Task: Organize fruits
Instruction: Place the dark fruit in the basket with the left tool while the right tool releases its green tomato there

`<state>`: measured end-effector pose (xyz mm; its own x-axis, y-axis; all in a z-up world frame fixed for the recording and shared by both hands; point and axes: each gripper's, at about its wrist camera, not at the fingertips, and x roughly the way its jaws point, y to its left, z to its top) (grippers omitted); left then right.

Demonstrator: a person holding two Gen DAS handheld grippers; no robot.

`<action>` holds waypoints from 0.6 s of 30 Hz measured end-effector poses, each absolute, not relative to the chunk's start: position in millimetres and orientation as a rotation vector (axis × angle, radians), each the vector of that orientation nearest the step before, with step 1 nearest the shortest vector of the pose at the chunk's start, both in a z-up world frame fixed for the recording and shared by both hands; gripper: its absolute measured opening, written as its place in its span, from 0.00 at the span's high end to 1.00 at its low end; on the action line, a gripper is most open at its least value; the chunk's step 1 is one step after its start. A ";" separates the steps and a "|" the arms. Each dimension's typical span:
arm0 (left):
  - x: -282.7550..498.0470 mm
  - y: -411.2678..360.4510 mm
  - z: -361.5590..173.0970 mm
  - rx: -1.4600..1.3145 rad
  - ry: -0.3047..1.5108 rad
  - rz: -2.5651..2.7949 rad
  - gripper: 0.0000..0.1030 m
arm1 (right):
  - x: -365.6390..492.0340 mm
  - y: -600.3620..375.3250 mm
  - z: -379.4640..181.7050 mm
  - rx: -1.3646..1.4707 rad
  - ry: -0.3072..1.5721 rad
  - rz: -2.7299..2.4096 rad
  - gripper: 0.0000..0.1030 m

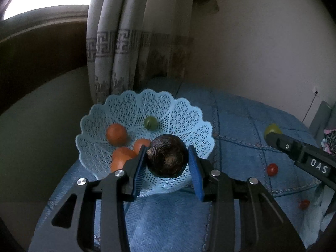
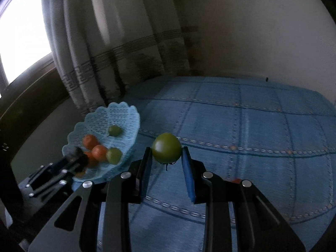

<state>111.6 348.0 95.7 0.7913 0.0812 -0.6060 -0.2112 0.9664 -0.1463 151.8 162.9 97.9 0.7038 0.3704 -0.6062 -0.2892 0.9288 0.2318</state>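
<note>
In the left wrist view my left gripper [image 1: 167, 150] is shut on a dark brown wrinkled round fruit [image 1: 168, 159], held over the near side of a light blue lattice basket [image 1: 189, 113]. Three oranges [image 1: 116, 134] and a small green fruit [image 1: 150, 122] lie in the basket. My right gripper [image 2: 167, 153] is shut on a green round fruit [image 2: 166, 147], held above the blue quilt [image 2: 252, 130], to the right of the basket [image 2: 126, 113]. The left gripper [image 2: 76, 157] shows blurred at the basket's near rim. The right gripper [image 1: 273, 138] shows at the right.
Two small red fruits [image 1: 272, 169] [image 1: 304, 204] lie on the quilt [image 1: 241, 121] right of the basket. A curtain [image 1: 117, 48] hangs just behind the basket, with a window sill to the left and a wall behind. The quilt stretches wide to the right.
</note>
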 end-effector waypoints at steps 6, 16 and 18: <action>104.7 369.8 105.1 -0.236 0.595 0.235 0.23 | 156.0 184.8 99.7 0.123 0.696 0.406 0.72; 96.4 399.2 112.0 -0.284 0.565 0.316 0.23 | 168.5 232.3 97.7 0.097 0.715 0.470 0.71; 95.8 403.3 111.4 -0.299 0.565 0.327 0.22 | 171.7 238.9 97.4 0.097 0.715 0.476 0.71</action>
<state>95.8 403.3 111.4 0.7960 0.2187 -0.5644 -0.3805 0.9060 -0.1856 171.7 238.9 97.4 0.6532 0.4517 -0.6077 -0.3866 0.8891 0.2453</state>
